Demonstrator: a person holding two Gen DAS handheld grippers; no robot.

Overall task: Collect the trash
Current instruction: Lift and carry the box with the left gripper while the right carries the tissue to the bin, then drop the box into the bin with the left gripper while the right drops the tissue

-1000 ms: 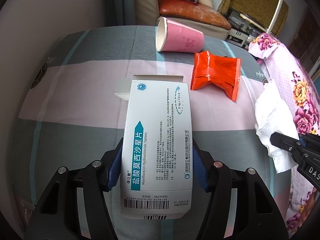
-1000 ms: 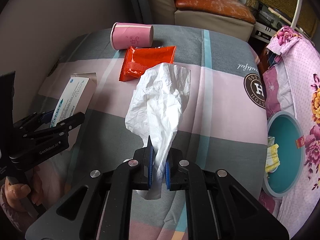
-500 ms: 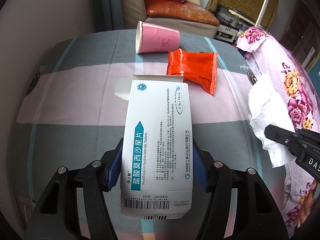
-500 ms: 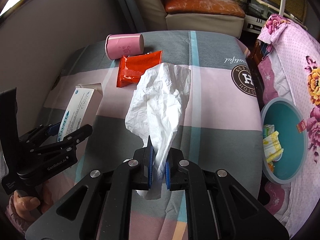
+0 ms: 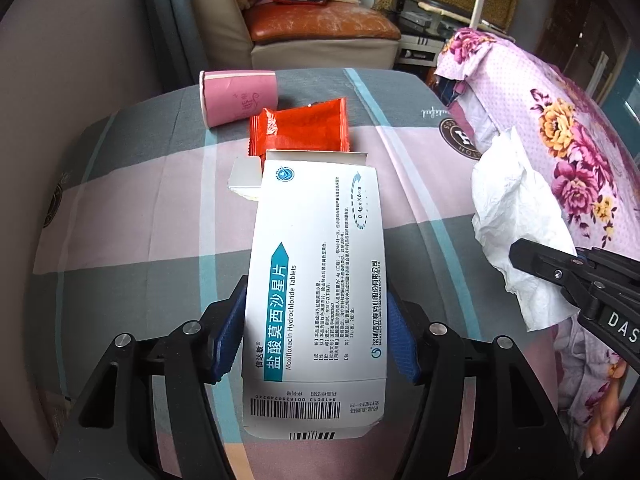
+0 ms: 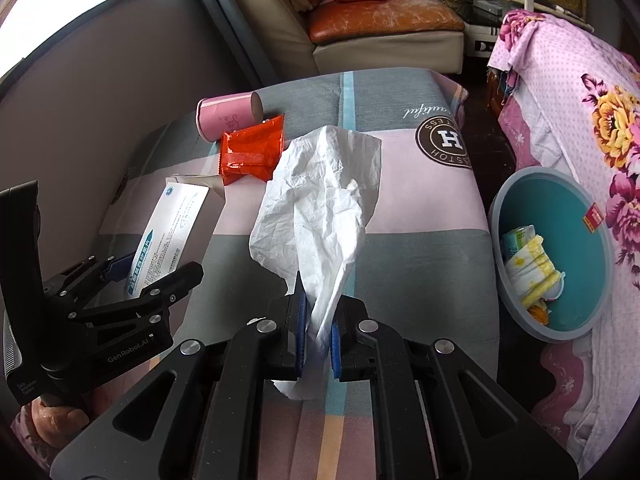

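My left gripper (image 5: 316, 328) is shut on a white medicine box (image 5: 316, 280) with teal lettering, its blue pads pressing both long sides; the box is lifted above the checked cloth. My right gripper (image 6: 318, 332) is shut on a crumpled white tissue (image 6: 320, 208) that hangs forward from its pads. In the right wrist view the left gripper (image 6: 136, 276) with the medicine box (image 6: 168, 232) shows at the left. The tissue (image 5: 516, 216) and the right gripper's black finger show at the right of the left wrist view. A pink paper cup (image 5: 240, 96) on its side and an orange wrapper (image 5: 304, 128) lie at the far end of the cloth.
A teal bin (image 6: 516, 196) holding some trash stands on the floor right of the table (image 6: 420, 264), beside a pink flowered bedspread (image 6: 580, 100). A sofa with an orange cushion (image 6: 384, 16) stands beyond the table. A grey wall runs along the left.
Both grippers have moved to the right and slightly up with their loads. The cup and wrapper have slid left in both views, and the teal bin shows more fully in the right wrist view.
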